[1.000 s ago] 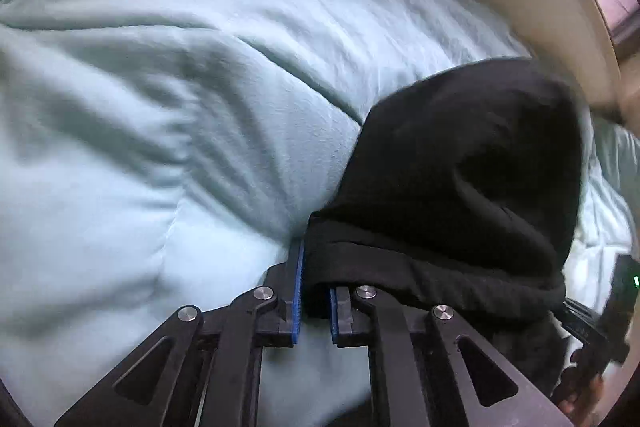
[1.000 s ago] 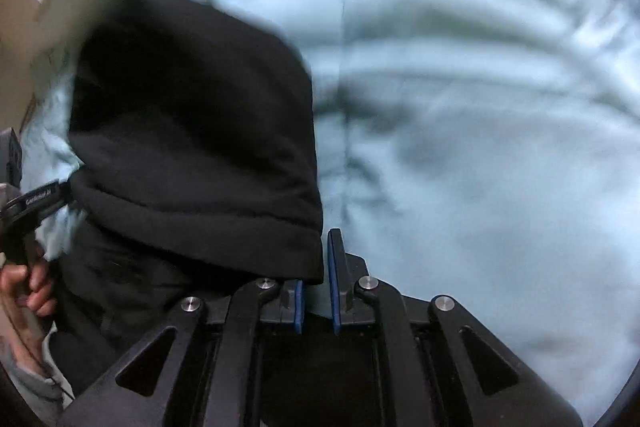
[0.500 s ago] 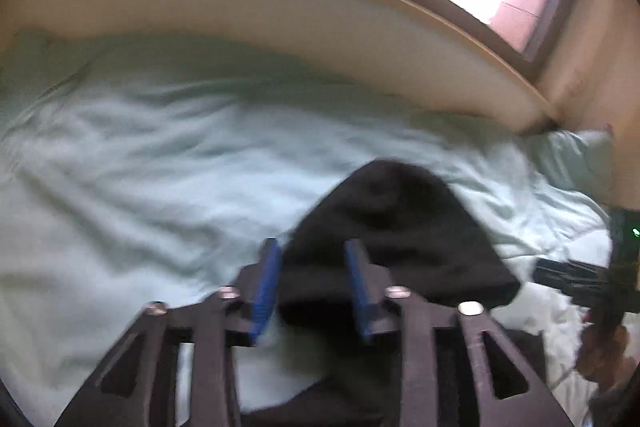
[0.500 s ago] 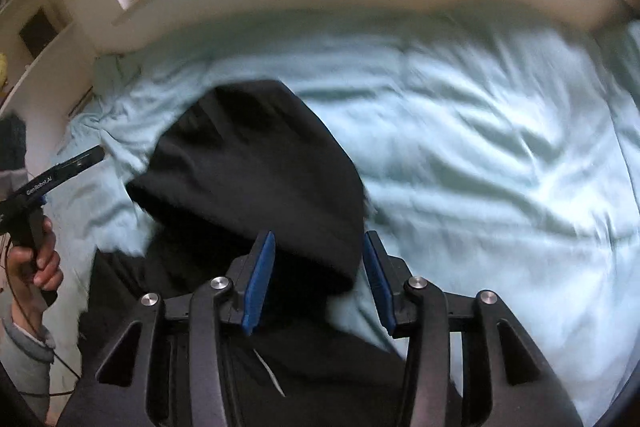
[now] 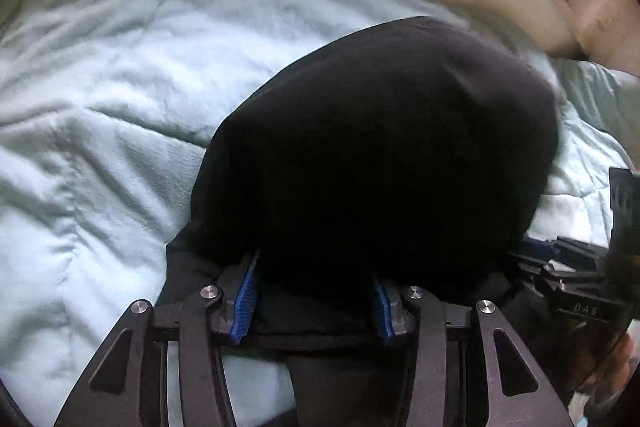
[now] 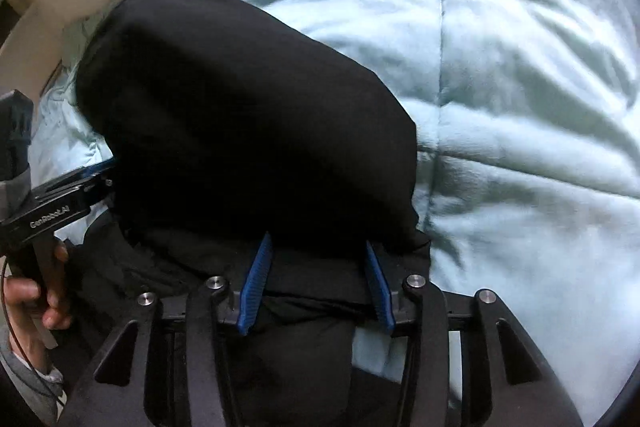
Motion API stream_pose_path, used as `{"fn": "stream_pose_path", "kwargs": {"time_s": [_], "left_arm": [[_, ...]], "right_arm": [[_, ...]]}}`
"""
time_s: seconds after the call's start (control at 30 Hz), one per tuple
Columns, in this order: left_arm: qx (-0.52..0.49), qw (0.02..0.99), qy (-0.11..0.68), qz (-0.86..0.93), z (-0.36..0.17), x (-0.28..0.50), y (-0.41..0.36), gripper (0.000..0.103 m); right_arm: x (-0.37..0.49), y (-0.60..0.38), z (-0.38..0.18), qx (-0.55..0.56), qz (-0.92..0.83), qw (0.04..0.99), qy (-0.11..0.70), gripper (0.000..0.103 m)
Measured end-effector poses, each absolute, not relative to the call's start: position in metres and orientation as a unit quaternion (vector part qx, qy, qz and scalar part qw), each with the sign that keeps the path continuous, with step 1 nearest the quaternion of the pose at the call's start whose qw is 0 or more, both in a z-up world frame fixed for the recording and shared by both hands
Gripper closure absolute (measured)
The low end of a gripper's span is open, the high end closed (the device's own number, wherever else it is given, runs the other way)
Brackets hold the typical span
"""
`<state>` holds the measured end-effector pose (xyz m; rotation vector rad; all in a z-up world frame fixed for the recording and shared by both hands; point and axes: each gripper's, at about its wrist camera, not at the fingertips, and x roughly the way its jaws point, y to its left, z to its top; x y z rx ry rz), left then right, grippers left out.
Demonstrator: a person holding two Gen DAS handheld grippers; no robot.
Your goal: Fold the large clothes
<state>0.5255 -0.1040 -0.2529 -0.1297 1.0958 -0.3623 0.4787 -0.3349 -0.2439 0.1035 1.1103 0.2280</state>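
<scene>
Risk: my left tongs [image 5: 316, 291] and right tongs [image 6: 314, 283] both stand spread wide, gripping nothing, over the near edge of the black garment [image 5: 380, 155] mounded on the bed [image 5: 100, 87], so that puffed fold may spring apart.

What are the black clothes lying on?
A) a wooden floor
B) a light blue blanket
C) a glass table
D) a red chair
B: in both wrist views the black clothes lie on a soft, light blue blanket that spreads out all around them.
</scene>
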Motion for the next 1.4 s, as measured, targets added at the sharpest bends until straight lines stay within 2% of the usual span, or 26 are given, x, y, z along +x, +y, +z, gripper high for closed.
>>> {"fn": "stream_pose_path", "kwargs": {"time_s": [0.17, 0.23, 0.33, 0.4, 0.6, 0.63, 0.67, 0.7, 0.8, 1.07, 1.1, 1.13, 1.17, 1.23, 1.33, 1.4], "left_arm": [[-0.065, 0.863, 0.470, -0.175, -0.218, 0.497, -0.085, 0.054], [-0.075, 0.873, 0.457, -0.152, -0.222, 0.496, -0.077, 0.054], [-0.085, 0.849, 0.508, -0.117, -0.261, 0.518, -0.076, 0.054], [-0.079, 0.849, 0.510, -0.117, -0.267, 0.520, -0.080, 0.054], [-0.096, 0.874, 0.435, -0.195, -0.203, 0.497, -0.066, 0.054], [-0.096, 0.877, 0.425, -0.200, -0.192, 0.499, -0.063, 0.048], [-0.094, 0.878, 0.421, -0.207, -0.181, 0.506, -0.063, 0.031], [-0.095, 0.876, 0.422, -0.216, -0.175, 0.515, -0.062, 0.024], [-0.098, 0.855, 0.448, -0.243, -0.173, 0.552, -0.061, 0.021], [-0.139, 0.767, 0.550, -0.301, -0.235, 0.622, -0.075, 0.021], [-0.144, 0.767, 0.548, -0.301, -0.240, 0.618, -0.076, 0.022], [-0.146, 0.770, 0.542, -0.302, -0.243, 0.615, -0.077, 0.029], [-0.143, 0.775, 0.537, -0.302, -0.244, 0.612, -0.077, 0.052], [-0.131, 0.783, 0.525, -0.307, -0.239, 0.601, -0.076, 0.077], [-0.136, 0.792, 0.496, -0.328, -0.214, 0.577, -0.066, 0.085], [-0.120, 0.807, 0.467, -0.342, -0.183, 0.544, -0.064, 0.086]], "right_arm": [[0.439, -0.338, -0.201, 0.034, 0.125, 0.875, 0.466, 0.054], [0.440, -0.345, -0.211, 0.041, 0.111, 0.874, 0.471, 0.054], [0.458, -0.351, -0.254, 0.068, 0.098, 0.840, 0.530, 0.055], [0.461, -0.356, -0.264, 0.085, 0.107, 0.836, 0.532, 0.055], [0.451, -0.376, -0.224, 0.073, 0.136, 0.848, 0.508, 0.051], [0.452, -0.377, -0.218, 0.072, 0.141, 0.849, 0.504, 0.049], [0.455, -0.381, -0.211, 0.074, 0.147, 0.851, 0.498, 0.048], [0.460, -0.384, -0.204, 0.075, 0.154, 0.853, 0.493, 0.045], [0.484, -0.390, -0.196, 0.057, 0.155, 0.860, 0.482, 0.027], [0.548, -0.382, -0.204, 0.088, 0.199, 0.824, 0.523, 0.027], [0.554, -0.381, -0.210, 0.098, 0.201, 0.817, 0.531, 0.032], [0.559, -0.378, -0.214, 0.108, 0.204, 0.812, 0.536, 0.050], [0.561, -0.376, -0.219, 0.113, 0.205, 0.808, 0.540, 0.057], [0.552, -0.374, -0.216, 0.103, 0.206, 0.817, 0.529, 0.079], [0.520, -0.376, -0.194, 0.092, 0.224, 0.832, 0.500, 0.083], [0.492, -0.374, -0.170, 0.074, 0.233, 0.846, 0.475, 0.084]]}}
